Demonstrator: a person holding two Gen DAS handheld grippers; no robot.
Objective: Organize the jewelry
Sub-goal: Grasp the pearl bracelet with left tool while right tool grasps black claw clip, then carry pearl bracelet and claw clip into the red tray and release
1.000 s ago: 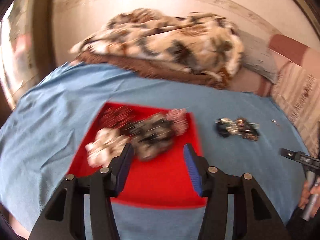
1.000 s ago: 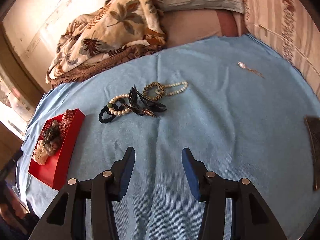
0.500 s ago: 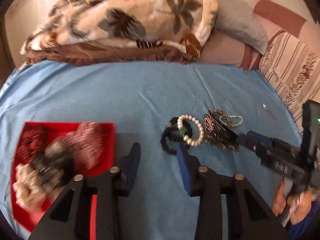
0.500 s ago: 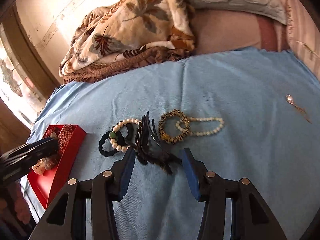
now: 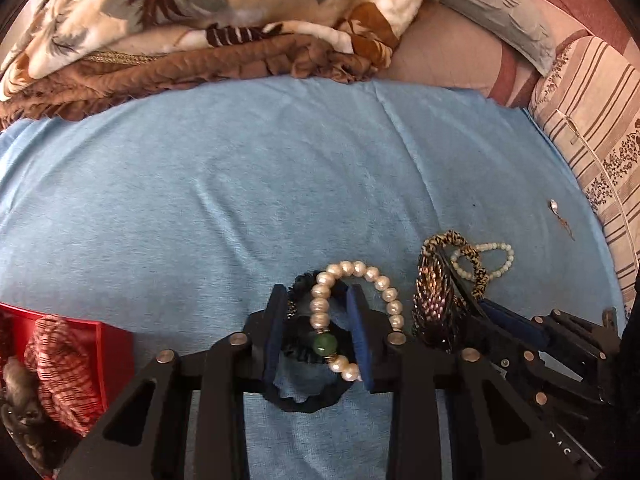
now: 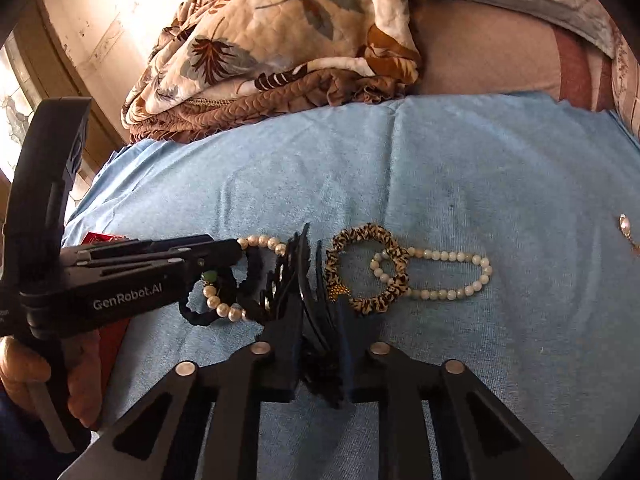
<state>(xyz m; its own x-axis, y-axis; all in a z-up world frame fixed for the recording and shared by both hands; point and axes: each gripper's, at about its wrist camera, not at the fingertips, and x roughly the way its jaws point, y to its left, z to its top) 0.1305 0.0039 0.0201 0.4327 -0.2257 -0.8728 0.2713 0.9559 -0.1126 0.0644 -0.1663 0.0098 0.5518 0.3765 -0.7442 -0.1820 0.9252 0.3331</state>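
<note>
A pearl bracelet with a green bead (image 5: 325, 312) lies over a black scrunchie (image 5: 304, 400) on the blue cloth. My left gripper (image 5: 318, 300) straddles both, its jaws narrowed around them. A black hair claw clip (image 6: 308, 280) lies just right of them. My right gripper (image 6: 318, 324) is closed in on the clip from the near side. A leopard-print scrunchie (image 6: 366, 268) and a pale bead necklace (image 6: 440, 276) lie to the right. The red tray (image 5: 108, 344) holds several scrunchies at lower left.
A small pendant (image 6: 624, 226) lies alone at the cloth's right edge. A folded floral quilt (image 5: 200, 20) and pillows (image 5: 500, 8) are piled at the back. The striped bedding (image 5: 600, 120) borders the right side.
Both grippers have moved forward and down onto the jewelry pile. The left swung right, away from the red tray, and its jaws narrowed around the bracelet. The right jaws narrowed around the claw clip.
</note>
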